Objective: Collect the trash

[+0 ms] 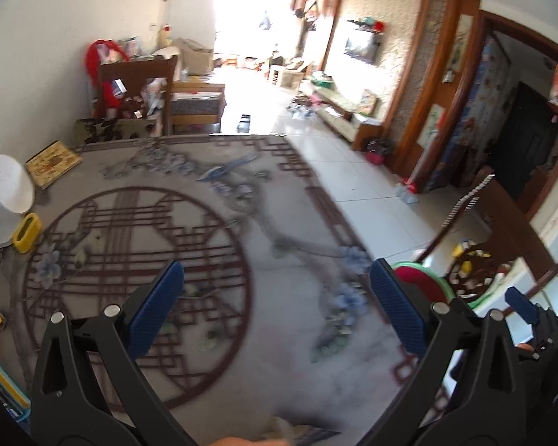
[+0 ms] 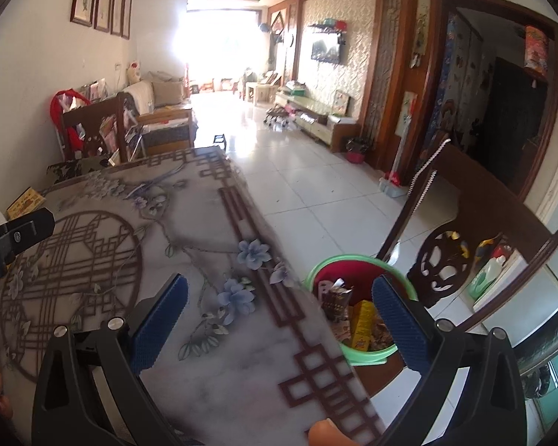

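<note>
A green-rimmed bin with a red liner stands on the floor just past the table's right edge; it holds several wrappers and a yellow box. It also shows in the left wrist view. My right gripper is open and empty, over the table edge beside the bin. My left gripper is open and empty above the patterned table top. The right gripper shows at the far right of the left wrist view.
A white appliance, a yellow holder and a yellow book sit at the table's left. A dark wooden chair stands right of the bin. Another chair is at the far end. White tile floor lies beyond.
</note>
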Available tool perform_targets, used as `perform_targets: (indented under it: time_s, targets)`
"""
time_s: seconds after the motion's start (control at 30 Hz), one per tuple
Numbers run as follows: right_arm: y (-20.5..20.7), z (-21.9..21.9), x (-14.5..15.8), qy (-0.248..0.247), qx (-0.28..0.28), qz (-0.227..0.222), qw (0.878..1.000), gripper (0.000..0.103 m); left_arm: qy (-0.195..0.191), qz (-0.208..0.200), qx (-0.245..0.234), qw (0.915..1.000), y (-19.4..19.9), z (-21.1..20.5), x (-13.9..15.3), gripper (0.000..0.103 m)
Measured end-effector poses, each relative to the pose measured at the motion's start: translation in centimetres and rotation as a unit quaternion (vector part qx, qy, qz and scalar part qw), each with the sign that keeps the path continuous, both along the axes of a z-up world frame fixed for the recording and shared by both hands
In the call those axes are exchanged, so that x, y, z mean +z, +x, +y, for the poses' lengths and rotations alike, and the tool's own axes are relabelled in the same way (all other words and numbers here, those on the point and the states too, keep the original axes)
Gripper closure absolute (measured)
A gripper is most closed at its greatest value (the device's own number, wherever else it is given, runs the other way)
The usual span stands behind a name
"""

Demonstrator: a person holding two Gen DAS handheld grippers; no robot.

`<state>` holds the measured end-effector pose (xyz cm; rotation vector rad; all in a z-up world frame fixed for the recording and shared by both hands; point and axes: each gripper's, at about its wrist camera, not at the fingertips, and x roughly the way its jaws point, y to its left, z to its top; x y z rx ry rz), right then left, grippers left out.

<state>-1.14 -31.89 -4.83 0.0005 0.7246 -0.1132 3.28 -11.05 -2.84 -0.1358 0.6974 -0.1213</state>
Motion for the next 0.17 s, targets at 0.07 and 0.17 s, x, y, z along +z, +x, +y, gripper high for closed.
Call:
perform_targets:
  time_s: [0.07, 0.17]
  targets:
    - [1.2, 1.0, -1.4, 0.009, 0.021, 0.018, 1.000, 0.007, 0.009, 0.022, 0.028, 0.9993, 0.8, 2.2, -1.7, 0.005]
    - [3.9, 3.4, -4.9, 0.021, 0.075, 0.060, 0.995, 0.007, 0.023, 0.070, 0.080, 0.9940, 1.7, 6.6, -5.6, 0.005]
